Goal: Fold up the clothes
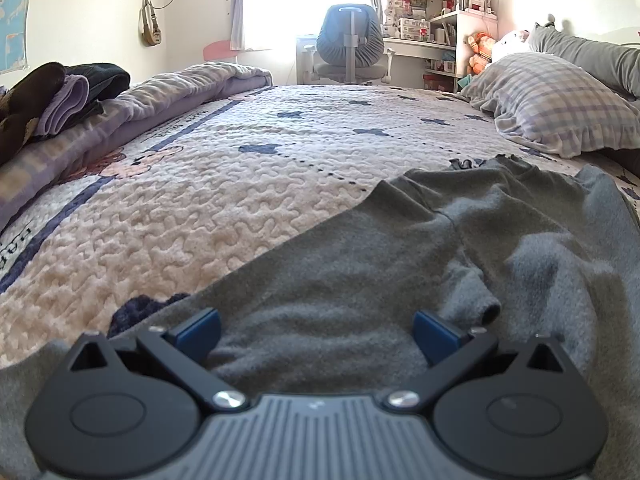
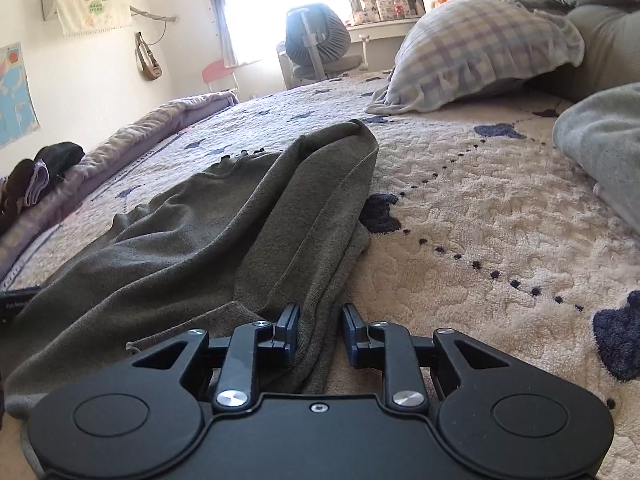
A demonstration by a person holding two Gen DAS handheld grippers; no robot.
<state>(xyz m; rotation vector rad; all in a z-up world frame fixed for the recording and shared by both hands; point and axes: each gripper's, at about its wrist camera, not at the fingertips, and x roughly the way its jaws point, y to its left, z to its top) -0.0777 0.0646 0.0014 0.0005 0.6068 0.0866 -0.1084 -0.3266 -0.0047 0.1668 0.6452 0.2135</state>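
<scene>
The right gripper (image 2: 320, 330) straddles a fold of the grey garment (image 2: 224, 240), jaws slightly parted, pads not pressing. The garment lies on the quilted bedspread (image 2: 480, 208), its length running away toward the window. The left gripper (image 1: 316, 338) gapes wide above it, holding nothing.

The grey garment (image 1: 360, 280) is soft, fuzzy cloth, like fleece, and not shiny. The bed cover (image 1: 200, 184) is bumpy quilted cloth, cream with dark blue patches. The checked pillow (image 1: 552, 108) looks soft and fluffy. The right gripper (image 2: 320, 332) is smooth black plastic, a bit shiny, with bright metal screws.
</scene>
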